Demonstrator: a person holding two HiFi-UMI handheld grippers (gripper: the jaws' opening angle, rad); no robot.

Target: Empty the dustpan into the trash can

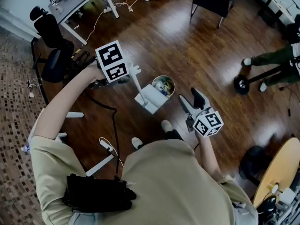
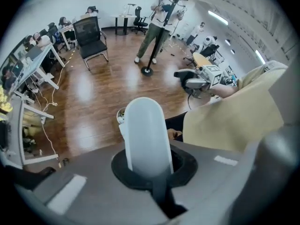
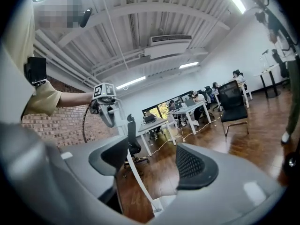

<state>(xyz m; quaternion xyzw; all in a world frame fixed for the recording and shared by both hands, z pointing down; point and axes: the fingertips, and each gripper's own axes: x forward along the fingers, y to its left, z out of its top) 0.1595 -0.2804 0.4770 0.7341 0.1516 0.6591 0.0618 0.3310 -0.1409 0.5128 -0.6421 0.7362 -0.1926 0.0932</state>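
Left tongs (image 1: 127,77): clamped on dustpan (image 1: 151,99) handle, pan beside trash can (image 1: 163,86). Right tongs (image 1: 191,100): narrowly parted, empty. Tipping seemingly underway, unfinished.

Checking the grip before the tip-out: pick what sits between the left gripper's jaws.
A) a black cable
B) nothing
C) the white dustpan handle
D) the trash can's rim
C: the left gripper view shows the white dustpan handle clamped between the jaws of the left gripper, and the head view shows the dustpan hanging from it beside the trash can.
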